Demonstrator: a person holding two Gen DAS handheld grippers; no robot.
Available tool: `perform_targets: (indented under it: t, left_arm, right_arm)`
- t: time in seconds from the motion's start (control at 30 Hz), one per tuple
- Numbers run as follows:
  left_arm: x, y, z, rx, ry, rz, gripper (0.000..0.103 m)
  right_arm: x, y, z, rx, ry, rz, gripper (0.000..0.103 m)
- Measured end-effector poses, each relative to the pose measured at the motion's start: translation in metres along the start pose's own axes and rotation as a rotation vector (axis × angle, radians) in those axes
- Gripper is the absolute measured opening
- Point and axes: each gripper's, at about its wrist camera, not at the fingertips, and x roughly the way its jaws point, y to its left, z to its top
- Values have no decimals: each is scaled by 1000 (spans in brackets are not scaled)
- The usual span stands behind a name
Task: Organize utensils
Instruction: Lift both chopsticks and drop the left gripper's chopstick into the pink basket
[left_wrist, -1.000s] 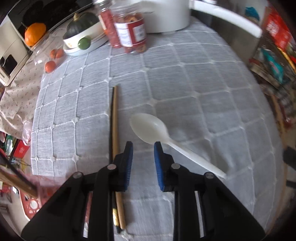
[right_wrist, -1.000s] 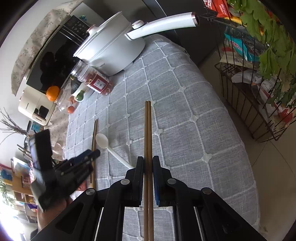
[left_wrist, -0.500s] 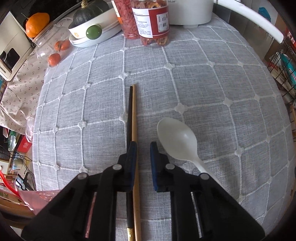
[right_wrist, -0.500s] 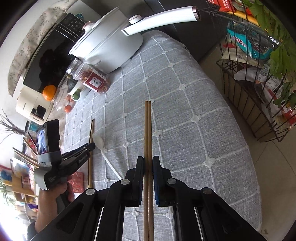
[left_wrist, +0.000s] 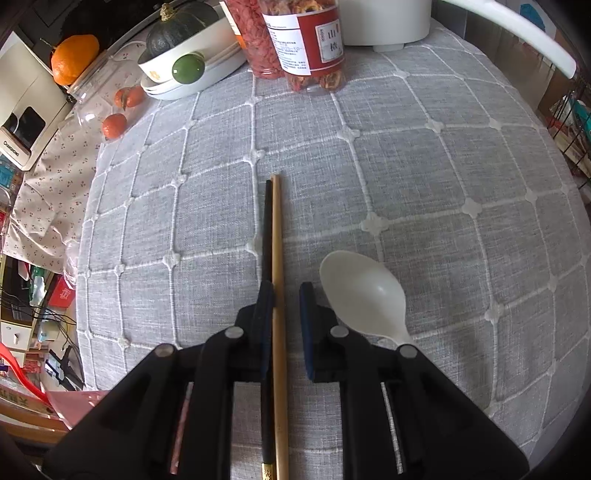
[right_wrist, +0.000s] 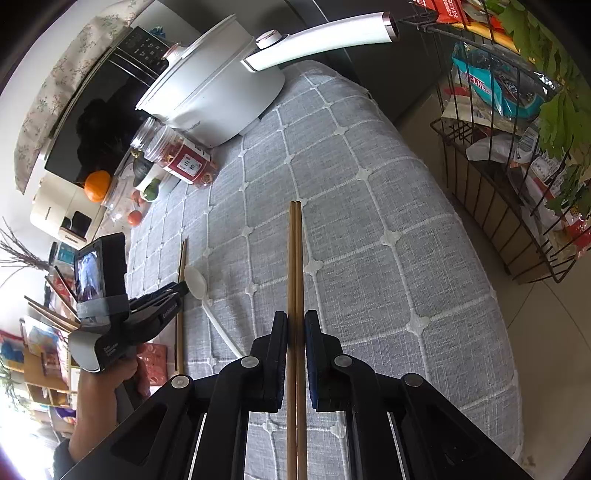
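A black chopstick (left_wrist: 266, 229) and a tan chopstick (left_wrist: 276, 229) lie side by side on the grey checked tablecloth (left_wrist: 424, 177). My left gripper (left_wrist: 287, 295) is open, low over them, its jaws either side of the tan one. A white plastic spoon (left_wrist: 364, 291) lies just right of it. My right gripper (right_wrist: 295, 325) is shut on a pair of brown wooden chopsticks (right_wrist: 295, 258), held above the cloth and pointing forward. The left gripper (right_wrist: 181, 290), the spoon (right_wrist: 195, 282) and the lying chopsticks (right_wrist: 181, 258) also show at the left of the right wrist view.
Two jars of dried food (left_wrist: 303, 40) and a white pot with a long handle (right_wrist: 221, 92) stand at the back. A bowl with a squash and a lime (left_wrist: 181, 59) and small oranges (left_wrist: 122, 110) sit back left. A wire rack (right_wrist: 517, 166) stands beyond the table's right edge.
My left gripper moved left and forward from beside the spoon handle until its jaws straddle the lying chopsticks, and narrowed somewhat. The right gripper kept its chopsticks and barely moved.
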Motion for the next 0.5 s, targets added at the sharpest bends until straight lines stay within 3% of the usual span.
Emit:
perform_targets:
  t: [0.03,0.33,0.5]
  left_arm:
    - [0,-3,-3,-1,17,-22,8]
    - [-1,-9,-7,41,-2,-8,8]
    - [-34,-16,-28,68,-84,-96,8]
  right_arm:
    - [0,0,0,1,-1,2,9]
    - [-3,0,1,2,-8,1,9]
    - [-14,6,0,5,-58,10,9]
